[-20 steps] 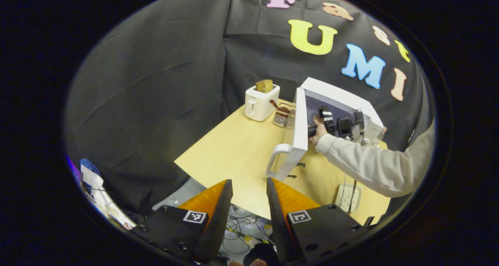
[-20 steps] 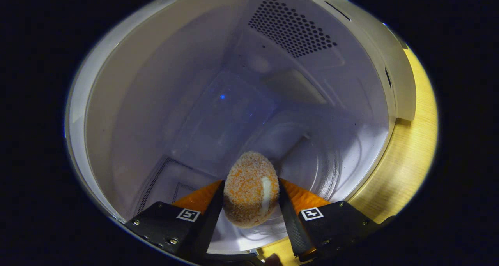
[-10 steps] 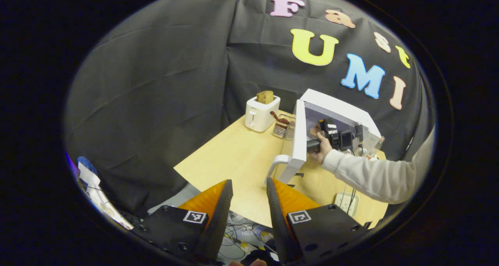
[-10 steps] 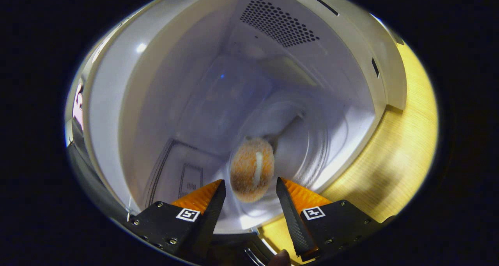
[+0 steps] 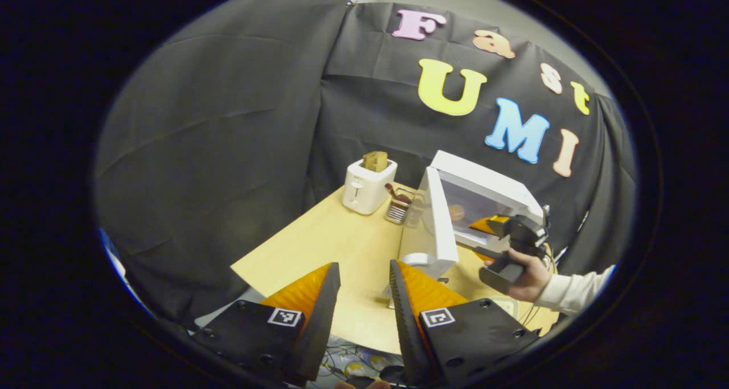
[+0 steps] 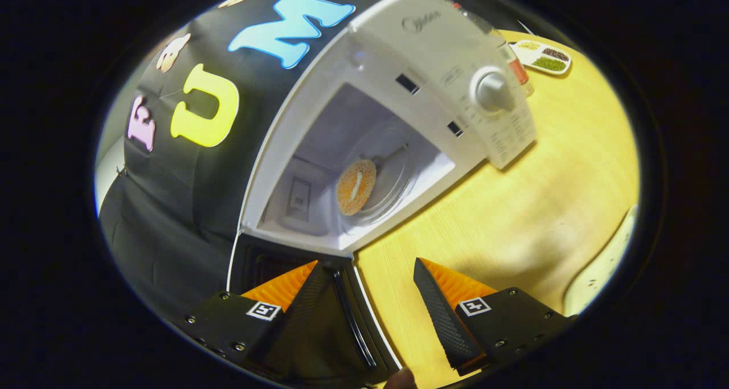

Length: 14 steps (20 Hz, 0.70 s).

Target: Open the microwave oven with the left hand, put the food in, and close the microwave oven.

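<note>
With both hand-held grippers released, the light, hinged white microwave door (image 5: 435,229) likely swings easily if pushed at its 6 o'clock handle (image 5: 420,259).

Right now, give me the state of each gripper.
Left gripper: open, holding nothing.
Right gripper: open, holding nothing; the food lies inside the microwave.

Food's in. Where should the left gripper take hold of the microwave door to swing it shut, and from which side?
Judging by its pose, take the microwave door by its white handle at the free edge, farthest from the hinge. The left gripper is open and short of it; come straight ahead from the table's near side, then push toward the cavity, where the food lies.
</note>
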Each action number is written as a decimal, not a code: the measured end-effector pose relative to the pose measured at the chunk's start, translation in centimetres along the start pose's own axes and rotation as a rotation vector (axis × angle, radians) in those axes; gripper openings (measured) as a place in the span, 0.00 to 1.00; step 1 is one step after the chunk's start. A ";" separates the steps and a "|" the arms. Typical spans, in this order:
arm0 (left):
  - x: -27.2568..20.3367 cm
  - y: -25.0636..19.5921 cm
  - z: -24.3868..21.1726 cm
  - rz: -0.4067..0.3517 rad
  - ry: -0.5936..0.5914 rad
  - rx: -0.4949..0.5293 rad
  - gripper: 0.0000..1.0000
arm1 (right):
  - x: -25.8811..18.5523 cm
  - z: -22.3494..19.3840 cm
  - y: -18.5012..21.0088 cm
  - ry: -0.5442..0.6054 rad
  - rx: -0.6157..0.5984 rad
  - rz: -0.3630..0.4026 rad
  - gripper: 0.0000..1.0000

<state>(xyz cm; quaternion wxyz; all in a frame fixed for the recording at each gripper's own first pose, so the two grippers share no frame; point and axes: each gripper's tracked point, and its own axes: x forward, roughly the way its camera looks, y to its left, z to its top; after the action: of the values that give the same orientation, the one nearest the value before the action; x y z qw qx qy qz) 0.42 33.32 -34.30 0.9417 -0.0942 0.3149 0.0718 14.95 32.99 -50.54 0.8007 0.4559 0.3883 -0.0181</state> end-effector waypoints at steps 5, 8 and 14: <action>6.3 1.2 -0.9 -0.123 0.016 0.048 0.58 | -9.6 -1.4 0.0 0.034 -0.080 0.023 0.97; 8.9 0.4 -1.4 -0.193 0.042 0.045 0.60 | -14.0 -1.4 0.0 0.018 -0.112 0.031 0.98; 11.9 -2.1 -4.3 -0.262 0.097 0.082 0.65 | -19.1 -1.3 -1.1 0.076 -0.209 0.027 0.98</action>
<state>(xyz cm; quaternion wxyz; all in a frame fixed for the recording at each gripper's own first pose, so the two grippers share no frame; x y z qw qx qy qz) 7.75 31.22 -44.55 0.9298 -0.0992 0.3475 -0.0696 0.38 27.12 -39.53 0.8287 0.3752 0.4122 0.0506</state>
